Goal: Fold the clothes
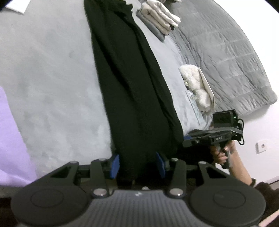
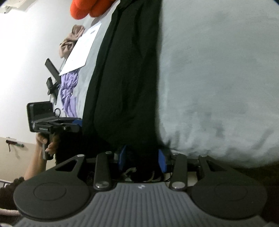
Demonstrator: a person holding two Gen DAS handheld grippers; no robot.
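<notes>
A: Left wrist view?
B: Left claw clamped on near end of black garment, laid lengthwise along grey bed; folded pile beyond.

A: Right wrist view?
B: Right claw likewise gripping the garment's near edge.

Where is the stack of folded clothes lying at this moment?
In the left wrist view, the stack of folded clothes lies at the top on the grey bed, right of the black garment, beside the quilted blanket.
</notes>
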